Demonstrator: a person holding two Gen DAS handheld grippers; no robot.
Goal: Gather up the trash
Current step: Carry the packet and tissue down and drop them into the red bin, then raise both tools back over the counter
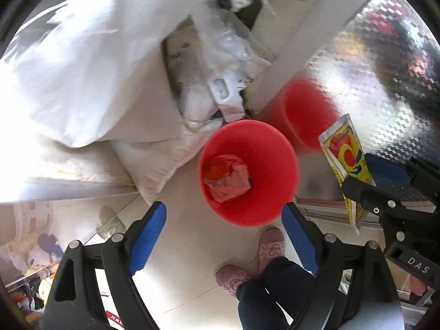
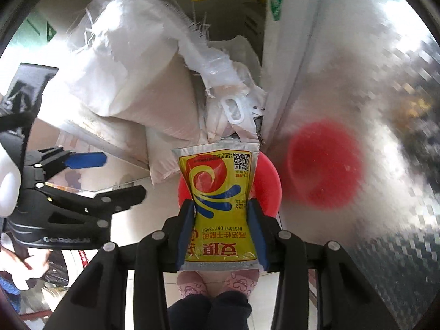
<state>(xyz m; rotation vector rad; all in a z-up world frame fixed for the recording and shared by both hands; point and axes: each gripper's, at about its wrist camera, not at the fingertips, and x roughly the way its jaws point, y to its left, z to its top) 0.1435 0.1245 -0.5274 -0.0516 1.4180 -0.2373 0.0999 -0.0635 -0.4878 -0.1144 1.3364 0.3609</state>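
Note:
A red bucket [image 1: 247,173] stands on the floor below me, with crumpled red and pink wrapper trash [image 1: 227,180] inside. My left gripper [image 1: 225,236] is open and empty, above the bucket's near rim. My right gripper [image 2: 221,214] is shut on a yellow instant dry yeast packet [image 2: 220,200] and holds it over the bucket [image 2: 268,189], which the packet mostly hides. The right gripper [image 1: 357,181] and the packet [image 1: 345,154] also show in the left wrist view, right of the bucket. The left gripper [image 2: 110,176] shows open at the left of the right wrist view.
White woven sacks [image 1: 82,68] and plastic bags [image 2: 228,88] are piled behind the bucket. A shiny patterned metal cabinet [image 1: 379,63] stands on the right and mirrors the bucket. The person's pink slippers [image 1: 271,242] stand on the tiled floor close to the bucket.

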